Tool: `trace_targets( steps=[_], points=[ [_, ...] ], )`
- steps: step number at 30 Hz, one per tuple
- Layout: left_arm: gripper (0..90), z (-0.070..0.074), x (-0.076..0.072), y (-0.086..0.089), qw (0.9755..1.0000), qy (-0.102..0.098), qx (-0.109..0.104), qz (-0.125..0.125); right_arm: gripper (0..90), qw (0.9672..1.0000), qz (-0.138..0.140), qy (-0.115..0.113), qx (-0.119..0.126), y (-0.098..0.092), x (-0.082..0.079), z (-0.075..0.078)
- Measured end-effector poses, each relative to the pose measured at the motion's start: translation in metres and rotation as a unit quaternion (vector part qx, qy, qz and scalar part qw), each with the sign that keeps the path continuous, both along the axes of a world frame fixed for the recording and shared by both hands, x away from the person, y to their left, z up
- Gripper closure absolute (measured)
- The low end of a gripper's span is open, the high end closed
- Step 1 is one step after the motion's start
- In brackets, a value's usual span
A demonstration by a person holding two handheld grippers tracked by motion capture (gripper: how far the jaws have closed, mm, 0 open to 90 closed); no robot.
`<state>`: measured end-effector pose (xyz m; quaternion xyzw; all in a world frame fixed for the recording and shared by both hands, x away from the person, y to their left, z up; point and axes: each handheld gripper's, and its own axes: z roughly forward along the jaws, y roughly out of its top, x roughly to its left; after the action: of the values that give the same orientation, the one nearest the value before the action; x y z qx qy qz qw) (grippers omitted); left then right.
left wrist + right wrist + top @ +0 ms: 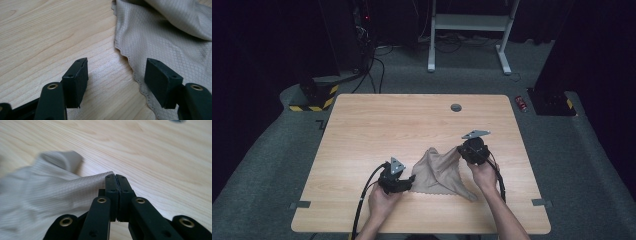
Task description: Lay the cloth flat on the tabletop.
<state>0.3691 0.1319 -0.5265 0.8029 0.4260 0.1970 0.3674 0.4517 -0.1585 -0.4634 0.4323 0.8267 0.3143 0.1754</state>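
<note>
Cloth handling under way: one corner pinched, the opposite edge not yet taken.
High view: the right gripper (460, 149) lifted the beige diamond-weave cloth (439, 172) off the pale wooden table (377, 125); the left gripper (411, 182) lay low beside it. Left gripper view: jaws gaped, scalloped hem just inside the right pad (160, 80); closing there seemed next. Right gripper view: jaws clamped shut on a cloth corner.

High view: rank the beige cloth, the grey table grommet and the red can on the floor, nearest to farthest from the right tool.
1. Beige cloth: pinched in the right tool.
2. Grey grommet: far side of the table.
3. Red can: on the floor beyond the table's right corner.
</note>
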Motion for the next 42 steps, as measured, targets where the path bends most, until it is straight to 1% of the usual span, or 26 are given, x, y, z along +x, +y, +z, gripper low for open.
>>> trace_targets(
  steps=[2,4,5,8,9,11,13,15,17,19,20,21,22,24,25,26,28,30,31,33,36,39,42],
  points=[
    [35.8,0.0,0.0,0.0,1.0,0.0,0.0,0.0,87.0,0.9998,-0.01,0.016,-0.007,-0.002,0.007,-0.01],
    [35.8,0.0,0.0,0.0,1.0,0.0,0.0,0.0,81.0,0.9995,-0.017,0.027,-0.006,-0.004,0.011,-0.018],
    [35.8,0.0,0.0,0.0,1.0,0.0,0.0,0.0,79.0,0.9995,-0.019,0.027,0.0,-0.005,0.009,-0.018],
    [35.8,0.0,0.0,0.0,1.0,-0.001,0.001,0.0,74.1,0.9997,-0.014,0.009,0.015,-0.007,-0.001,-0.013],
    [35.8,0.0,0.0,0.0,1.0,0.0,0.0,0.0,73.8,0.9997,-0.011,0.002,0.02,-0.008,-0.006,-0.011],
    [36.0,0.0,0.0,0.0,1.0,-0.001,0.001,-0.001,73.9,0.9995,-0.001,-0.001,0.03,-0.008,-0.018,-0.01],
    [38.8,0.0,-0.001,0.0,1.0,-0.002,0.0,-0.007,74.0,0.9997,0.014,0.002,0.02,-0.006,-0.028,-0.016],
    [43.5,0.0,-0.002,-0.001,0.9999,-0.003,-0.003,-0.013,73.6,0.9997,0.023,0.01,0.007,-0.004,-0.035,-0.025],
    [46.8,0.0,-0.003,-0.001,0.9998,-0.004,-0.004,-0.018,72.8,0.9995,0.025,0.019,-0.003,-0.002,-0.037,-0.036],
    [47.9,0.001,-0.002,-0.001,0.9998,-0.004,-0.002,-0.018,72.0,0.9992,0.023,0.031,-0.007,0.001,-0.035,-0.045],
    [48.4,0.001,-0.001,-0.002,0.9999,-0.005,-0.001,-0.016,72.4,0.9995,0.023,0.023,-0.003,0.001,-0.034,-0.046],
    [49.3,0.001,-0.001,-0.002,0.9998,-0.005,-0.002,-0.017,73.8,0.9995,0.02,0.026,-0.003,0.002,-0.033,-0.046],
    [52.0,0.001,-0.001,-0.003,0.9997,-0.007,-0.002,-0.022,76.5,0.9995,0.02,0.024,-0.008,0.003,-0.032,-0.045],
    [59.2,0.001,-0.002,-0.005,0.9995,-0.009,-0.002,-0.031,83.9,0.9992,0.03,0.022,-0.015,0.006,-0.033,-0.045],
    [63.8,0.001,-0.003,-0.006,0.9992,-0.011,-0.002,-0.038,86.3,0.9989,0.036,0.017,-0.023,0.008,-0.035,-0.045],
    [67.7,0.002,-0.003,-0.006,0.9989,-0.012,0.006,-0.044,88.1,0.9986,0.04,0.014,-0.03,0.009,-0.036,-0.045],
    [74.4,0.002,-0.003,-0.009,0.9986,-0.008,0.004,-0.052,88.8,0.9984,0.043,0.016,-0.034,0.01,-0.036,-0.044],
    [80.5,0.004,-0.004,-0.011,0.9976,-0.013,0.026,-0.062,89.0,0.9985,0.041,0.022,-0.027,0.008,-0.035,-0.044],
    [83.2,0.005,-0.004,-0.013,0.9968,-0.019,0.043,-0.064,89.1,0.9985,0.04,0.021,-0.031,0.006,-0.034,-0.044],
    [88.4,0.007,-0.005,-0.013,0.9956,-0.022,0.058,-0.07,89.2,0.9987,0.031,0.021,-0.035,0.001,-0.035,-0.043],
    [89.2,0.008,-0.007,-0.012,0.9948,-0.012,0.063,-0.079,89.3,0.9992,0.014,0.023,-0.031,-0.012,-0.036,-0.041],
    [89.6,0.01,-0.013,-0.008,0.9936,-0.006,0.07,-0.088,89.2,0.9993,0.002,0.022,-0.031,-0.023,-0.036,-0.04],
    [89.7,0.011,-0.021,-0.002,0.9934,0.004,0.065,-0.094,89.0,0.9993,0.0,0.021,-0.031,-0.029,-0.037,-0.039]
  ],
)
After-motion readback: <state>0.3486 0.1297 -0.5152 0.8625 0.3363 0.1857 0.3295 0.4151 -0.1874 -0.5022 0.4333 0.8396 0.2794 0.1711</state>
